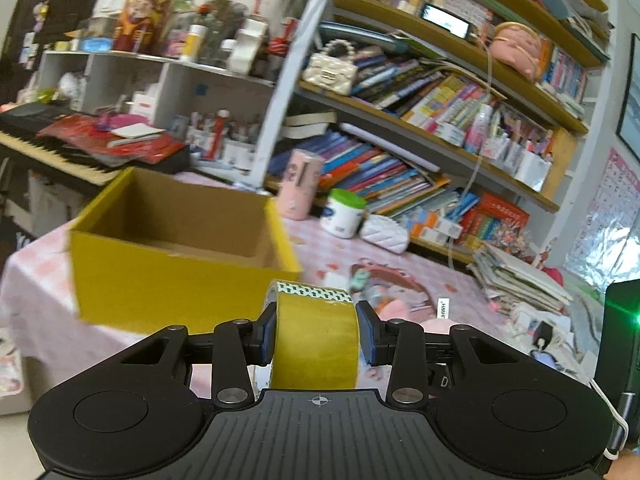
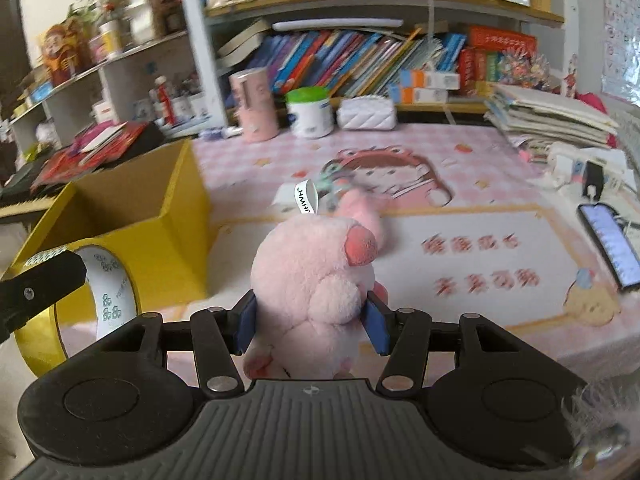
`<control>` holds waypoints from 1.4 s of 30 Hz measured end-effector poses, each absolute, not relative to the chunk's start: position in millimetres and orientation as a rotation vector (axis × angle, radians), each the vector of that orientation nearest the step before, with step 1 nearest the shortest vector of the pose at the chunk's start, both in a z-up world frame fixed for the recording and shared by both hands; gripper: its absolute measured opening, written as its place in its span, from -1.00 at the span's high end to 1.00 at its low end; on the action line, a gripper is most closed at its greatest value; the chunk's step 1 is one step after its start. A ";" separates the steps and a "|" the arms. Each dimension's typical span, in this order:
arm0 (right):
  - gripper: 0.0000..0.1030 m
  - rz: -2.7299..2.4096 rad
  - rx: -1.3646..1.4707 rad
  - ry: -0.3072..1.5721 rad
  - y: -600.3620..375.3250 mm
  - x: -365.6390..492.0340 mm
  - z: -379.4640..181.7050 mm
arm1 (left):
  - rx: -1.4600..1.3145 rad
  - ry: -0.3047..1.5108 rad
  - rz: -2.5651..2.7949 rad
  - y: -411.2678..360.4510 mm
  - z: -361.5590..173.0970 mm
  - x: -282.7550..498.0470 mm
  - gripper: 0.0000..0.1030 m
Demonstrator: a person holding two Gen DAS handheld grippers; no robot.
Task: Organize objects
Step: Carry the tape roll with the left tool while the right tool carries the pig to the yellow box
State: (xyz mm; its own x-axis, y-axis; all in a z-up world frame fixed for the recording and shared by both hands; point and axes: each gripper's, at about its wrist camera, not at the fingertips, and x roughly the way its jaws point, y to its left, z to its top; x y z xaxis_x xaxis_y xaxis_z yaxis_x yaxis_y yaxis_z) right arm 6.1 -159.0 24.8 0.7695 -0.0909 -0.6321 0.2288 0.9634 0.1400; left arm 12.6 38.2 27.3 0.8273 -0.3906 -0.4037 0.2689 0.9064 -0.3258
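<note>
My left gripper (image 1: 316, 332) is shut on a roll of yellow tape (image 1: 314, 336), held above the table just in front of the open yellow cardboard box (image 1: 168, 280). The tape roll (image 2: 80, 300) and the box (image 2: 160, 232) also show at the left of the right wrist view. My right gripper (image 2: 310, 322) is shut on a pink plush pig (image 2: 316, 280) with a white label, held above the pink tablecloth (image 2: 460, 160) to the right of the box.
A pink cylinder (image 2: 256, 104), a white jar with a green lid (image 2: 310, 112) and a white quilted pouch (image 2: 366, 117) stand at the table's back. A phone (image 2: 608, 244) and a stack of papers (image 2: 552, 120) lie at the right. Bookshelves rise behind; a keyboard (image 1: 48, 140) is at the left.
</note>
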 end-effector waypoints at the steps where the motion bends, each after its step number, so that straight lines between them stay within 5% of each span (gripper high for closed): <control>1: 0.00 -0.165 0.217 0.678 -151.4 3.3 23.0 | -0.263 0.487 -0.345 44.8 26.0 9.5 0.26; 17: 0.00 0.001 0.188 0.720 -60.4 -21.7 20.3 | -0.298 0.466 -0.201 129.0 29.7 -34.1 0.26; 42: 0.00 0.068 0.111 0.725 -22.7 -25.5 27.7 | -0.320 0.420 -0.182 158.1 37.4 -41.3 0.26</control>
State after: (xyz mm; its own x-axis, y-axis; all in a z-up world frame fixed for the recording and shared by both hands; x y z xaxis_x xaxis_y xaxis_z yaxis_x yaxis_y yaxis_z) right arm -25.5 -22.7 27.7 0.7465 0.1000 -0.6578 -0.0234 0.9920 0.1243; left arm -41.3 158.1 37.4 0.8979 -0.2379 -0.3705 0.1067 0.9339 -0.3412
